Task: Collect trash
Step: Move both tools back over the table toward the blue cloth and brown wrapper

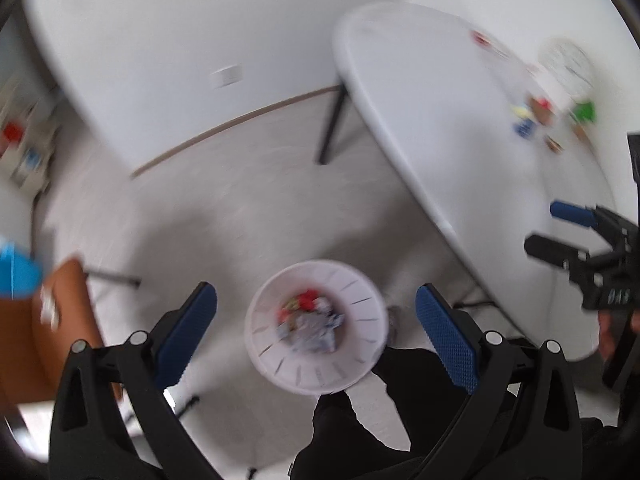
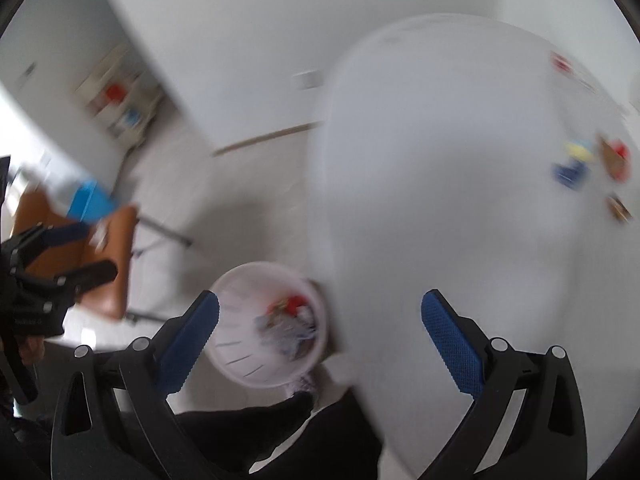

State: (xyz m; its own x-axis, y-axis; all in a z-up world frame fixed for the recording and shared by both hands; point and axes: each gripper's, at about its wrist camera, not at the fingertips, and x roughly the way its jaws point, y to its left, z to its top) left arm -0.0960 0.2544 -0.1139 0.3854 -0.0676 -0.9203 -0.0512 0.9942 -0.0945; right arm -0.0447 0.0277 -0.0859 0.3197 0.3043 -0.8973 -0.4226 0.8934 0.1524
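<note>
A white slotted bin stands on the floor beside the table and holds crumpled paper and red scraps. My left gripper hangs above it, open, with nothing between its blue pads. Over the table edge to the right, my right gripper is open and empty too. In the right wrist view the bin lies below the left finger of my right gripper, and my left gripper is at the far left. Several blurred wrappers lie on the white table.
The table has a dark leg near the wall. An orange chair with something blue on it stands left of the bin. A person's dark trouser legs are just behind the bin. A shelf stands by the wall.
</note>
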